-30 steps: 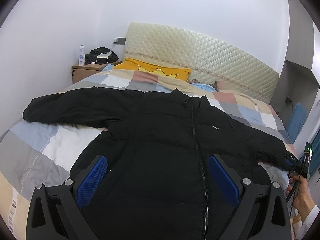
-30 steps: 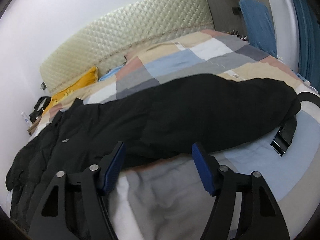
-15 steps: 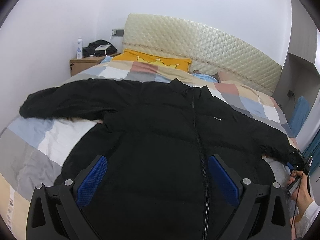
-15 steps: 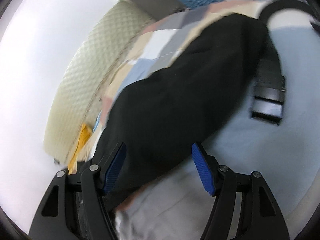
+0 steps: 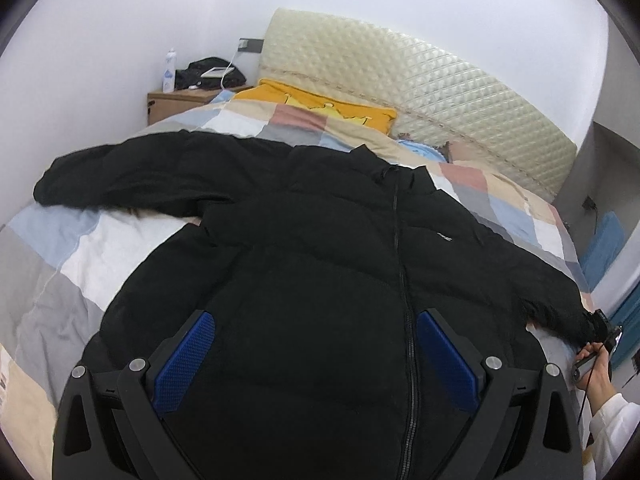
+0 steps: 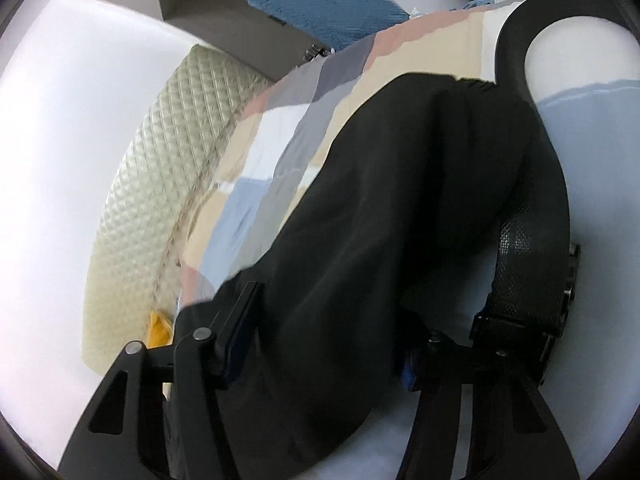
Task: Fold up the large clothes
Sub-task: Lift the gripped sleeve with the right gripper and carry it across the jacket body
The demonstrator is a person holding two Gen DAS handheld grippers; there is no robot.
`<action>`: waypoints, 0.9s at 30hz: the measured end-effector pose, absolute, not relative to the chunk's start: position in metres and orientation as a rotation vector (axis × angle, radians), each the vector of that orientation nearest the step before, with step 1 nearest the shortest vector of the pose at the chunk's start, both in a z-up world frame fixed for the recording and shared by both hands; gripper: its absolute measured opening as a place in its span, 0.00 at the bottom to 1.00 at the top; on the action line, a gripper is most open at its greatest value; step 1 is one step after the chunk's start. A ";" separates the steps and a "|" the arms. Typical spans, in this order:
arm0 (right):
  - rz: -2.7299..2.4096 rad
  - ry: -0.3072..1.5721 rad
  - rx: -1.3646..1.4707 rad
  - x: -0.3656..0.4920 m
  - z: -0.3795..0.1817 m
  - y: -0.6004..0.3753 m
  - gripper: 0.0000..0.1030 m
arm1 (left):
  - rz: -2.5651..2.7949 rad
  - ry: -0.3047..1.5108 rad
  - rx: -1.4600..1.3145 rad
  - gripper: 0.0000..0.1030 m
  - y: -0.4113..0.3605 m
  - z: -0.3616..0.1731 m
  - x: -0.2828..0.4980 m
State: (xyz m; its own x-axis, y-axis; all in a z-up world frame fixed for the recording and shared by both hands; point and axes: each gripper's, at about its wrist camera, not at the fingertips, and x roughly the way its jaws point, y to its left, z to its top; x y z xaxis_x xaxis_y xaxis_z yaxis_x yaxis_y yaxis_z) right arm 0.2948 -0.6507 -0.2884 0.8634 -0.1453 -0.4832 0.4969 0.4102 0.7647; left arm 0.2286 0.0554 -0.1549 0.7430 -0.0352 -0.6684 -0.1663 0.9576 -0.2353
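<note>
A large black puffer jacket (image 5: 320,256) lies face up on the bed, zipped, with both sleeves spread out. My left gripper (image 5: 316,348) is open and hovers over the jacket's lower body. In the right wrist view the jacket's right sleeve (image 6: 400,208) runs between the fingers of my right gripper (image 6: 324,320), which is rolled sideways with its jaws around the sleeve. In the left wrist view the right gripper (image 5: 600,328) sits at the sleeve's cuff, held by a hand.
The bed has a patchwork duvet (image 5: 80,248) and a quilted cream headboard (image 5: 440,76). A yellow pillow (image 5: 320,104) lies at the head. A wooden nightstand (image 5: 176,100) stands at the back left. A black strap with a buckle (image 6: 532,256) lies beside the sleeve.
My right gripper has rolled sideways and moved onto the sleeve, and its jaws have closed in around it. My left gripper has risen a little over the jacket.
</note>
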 end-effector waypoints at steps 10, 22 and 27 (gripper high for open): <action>-0.477 0.327 1.071 0.322 -0.277 -0.674 0.43 | 0.064 0.792 -0.251 0.99 0.032 -0.177 0.251; -0.469 0.309 0.829 0.325 -0.186 -0.660 0.09 | 0.092 0.763 -0.181 0.99 0.024 -0.171 0.240; -0.514 0.295 0.793 0.320 -0.163 -0.666 0.08 | 0.097 0.733 -0.167 0.99 0.024 -0.161 0.234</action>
State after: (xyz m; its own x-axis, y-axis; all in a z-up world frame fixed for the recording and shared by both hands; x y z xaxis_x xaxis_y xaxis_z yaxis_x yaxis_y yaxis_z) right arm 0.3201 -0.6659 -0.1634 0.8385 -0.3260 -0.4366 0.5414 0.5890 0.6000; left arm 0.2337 0.0240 -0.1611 0.7393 0.0301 -0.6727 -0.1466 0.9822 -0.1171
